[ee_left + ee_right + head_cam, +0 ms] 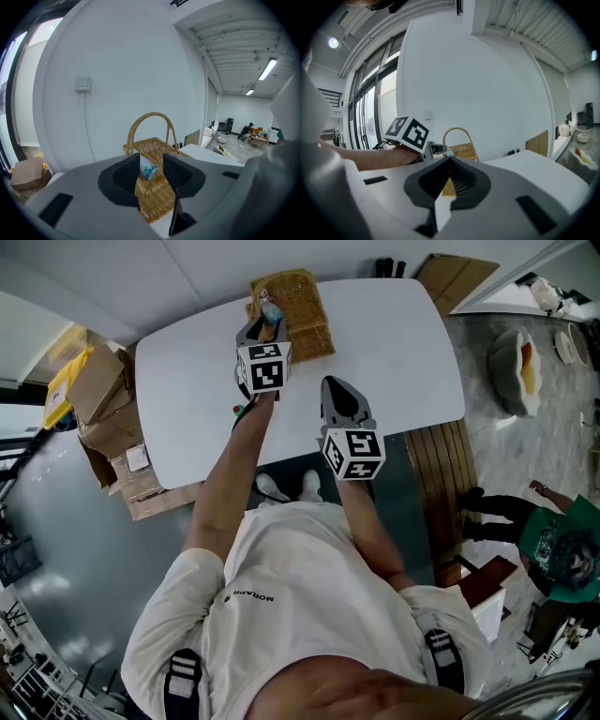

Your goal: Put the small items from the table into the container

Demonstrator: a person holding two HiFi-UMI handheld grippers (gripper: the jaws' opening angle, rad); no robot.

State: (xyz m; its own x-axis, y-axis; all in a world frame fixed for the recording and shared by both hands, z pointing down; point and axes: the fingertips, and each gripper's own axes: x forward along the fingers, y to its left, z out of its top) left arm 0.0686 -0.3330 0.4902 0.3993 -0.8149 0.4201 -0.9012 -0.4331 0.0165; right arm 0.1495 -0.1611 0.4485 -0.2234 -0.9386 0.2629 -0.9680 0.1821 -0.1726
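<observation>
Jaws of the left hand-held gripper [151, 161] are standing released around a small blue-and-white packet [148, 171], which is leaning on one jaw above the wicker basket [154, 199] on the white bench [394, 352]. The right hand-held gripper [449, 161] is hovering clenched and empty.

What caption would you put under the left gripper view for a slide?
Left gripper, jaws apart, with a small blue-and-white item between them over a wicker basket.
</observation>
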